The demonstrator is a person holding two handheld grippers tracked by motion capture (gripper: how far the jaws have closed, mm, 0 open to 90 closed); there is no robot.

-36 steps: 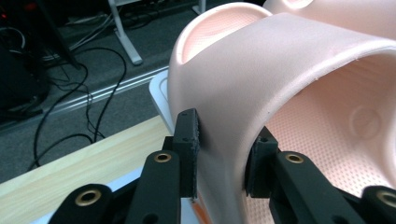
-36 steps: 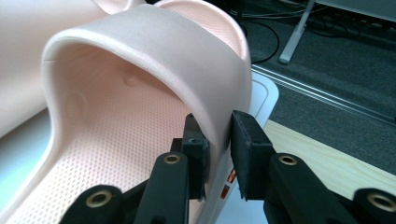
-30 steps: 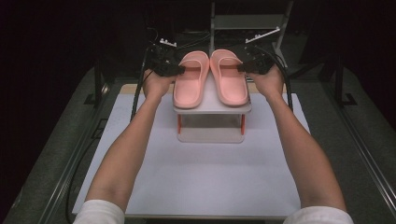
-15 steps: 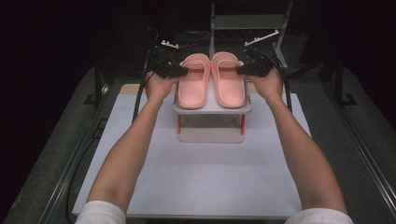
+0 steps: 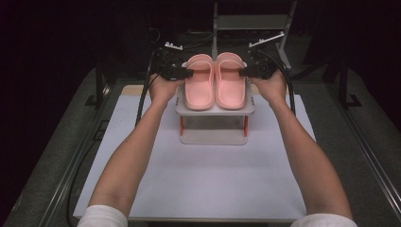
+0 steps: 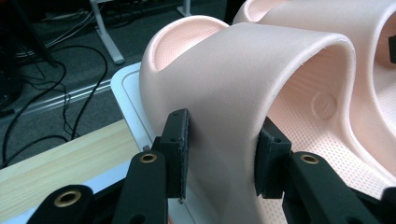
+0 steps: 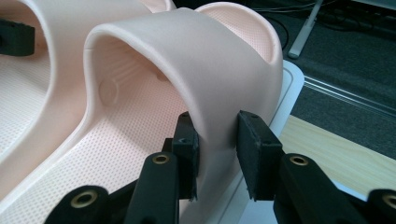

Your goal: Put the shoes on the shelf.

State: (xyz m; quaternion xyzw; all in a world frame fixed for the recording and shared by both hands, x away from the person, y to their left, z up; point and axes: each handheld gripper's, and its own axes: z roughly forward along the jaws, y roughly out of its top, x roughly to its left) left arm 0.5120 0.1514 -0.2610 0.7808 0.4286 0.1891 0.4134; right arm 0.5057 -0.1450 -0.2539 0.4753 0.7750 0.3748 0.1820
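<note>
From the high view, both pink slippers sit side by side on the small white rack (image 5: 215, 109) at 12 o'clock on the table, the left gripper (image 5: 187, 74) at the left slipper (image 5: 199, 85) and the right gripper (image 5: 243, 73) at the right slipper (image 5: 230, 82), same spots as a second ago. In the left gripper view the jaws have just been opening: the strap (image 6: 243, 116) sits between them, the pad at 3 o'clock barely clear, so I'd call it released. Right gripper view, same deal: jaws just been opening, a gap beside the strap (image 7: 210, 93), so both slippers look dropped off.
</note>
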